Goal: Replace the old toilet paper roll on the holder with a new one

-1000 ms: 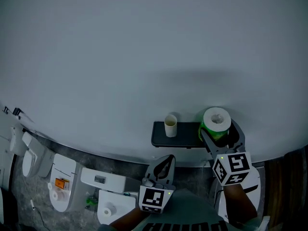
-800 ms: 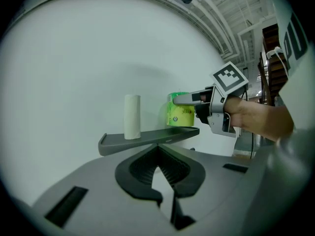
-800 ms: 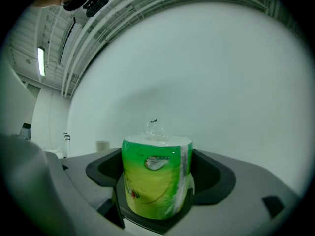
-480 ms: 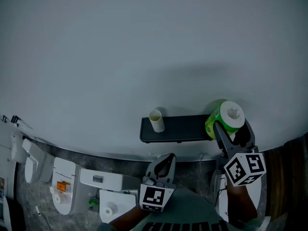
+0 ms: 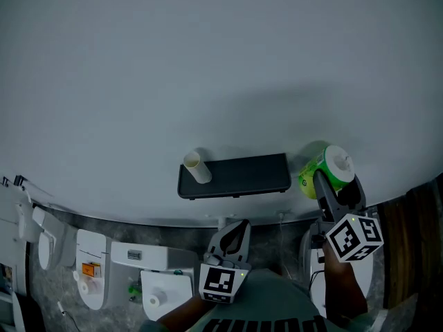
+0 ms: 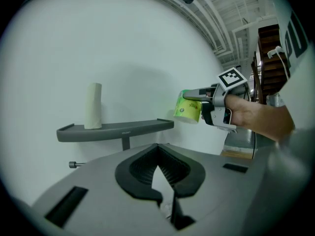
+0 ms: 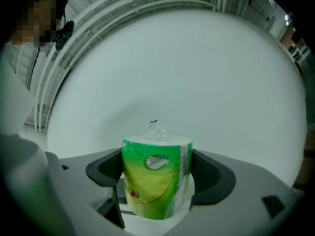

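Right gripper view showed the new roll [image 7: 150, 181], probably light, soft and slippery in its green wrap. The right tongs [image 7: 157, 178] gripped its sides, in the air beside the shelf [image 5: 242, 176]. The left tongs [image 6: 158, 156] were closed and empty.

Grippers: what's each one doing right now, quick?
Left gripper: closed, holding nothing.
Right gripper: closed on the wrapped toilet paper roll.

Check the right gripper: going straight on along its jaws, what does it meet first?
Most likely the bare white wall, with the wrapped roll in the right gripper touching first. The shelf sits off to its left. Depth unclear.
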Motion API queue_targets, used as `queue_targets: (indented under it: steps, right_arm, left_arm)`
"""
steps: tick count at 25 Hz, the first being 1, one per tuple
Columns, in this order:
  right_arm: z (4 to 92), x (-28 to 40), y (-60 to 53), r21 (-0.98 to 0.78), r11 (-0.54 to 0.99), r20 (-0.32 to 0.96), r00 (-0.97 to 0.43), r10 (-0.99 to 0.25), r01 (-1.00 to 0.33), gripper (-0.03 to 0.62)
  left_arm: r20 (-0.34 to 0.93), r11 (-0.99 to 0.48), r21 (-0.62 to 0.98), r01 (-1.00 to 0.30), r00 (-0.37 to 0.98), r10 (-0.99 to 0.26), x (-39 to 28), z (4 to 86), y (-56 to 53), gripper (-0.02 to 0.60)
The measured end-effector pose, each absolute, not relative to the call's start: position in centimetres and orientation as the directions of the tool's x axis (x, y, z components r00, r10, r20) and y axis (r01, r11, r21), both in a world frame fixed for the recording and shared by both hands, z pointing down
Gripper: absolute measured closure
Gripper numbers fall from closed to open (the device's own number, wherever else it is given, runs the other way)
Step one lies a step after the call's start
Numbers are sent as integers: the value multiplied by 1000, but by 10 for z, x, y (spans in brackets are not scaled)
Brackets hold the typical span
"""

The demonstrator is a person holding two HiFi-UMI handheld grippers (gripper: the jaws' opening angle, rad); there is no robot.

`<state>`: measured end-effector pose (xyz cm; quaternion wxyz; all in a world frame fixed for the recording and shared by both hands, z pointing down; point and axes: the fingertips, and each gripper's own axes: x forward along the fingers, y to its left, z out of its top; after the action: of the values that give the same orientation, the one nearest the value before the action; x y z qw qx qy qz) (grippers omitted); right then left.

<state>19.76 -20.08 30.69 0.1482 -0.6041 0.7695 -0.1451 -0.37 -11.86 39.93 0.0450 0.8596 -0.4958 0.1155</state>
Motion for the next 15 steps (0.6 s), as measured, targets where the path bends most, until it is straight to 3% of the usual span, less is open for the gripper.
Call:
queue_targets:
  steps: [8,15]
  right_arm:
    - [358,208,-210,-577,188,14,-240,-971,-795,175]
    - [402,203,-222,-766,119,63,-258,-964,-632,175]
  left_arm:
    - [270,-457,-39,-889,431,-861,-2,417,-104,577]
    - [317,-424,-21,-905,396,-862,-12,432,-95,577]
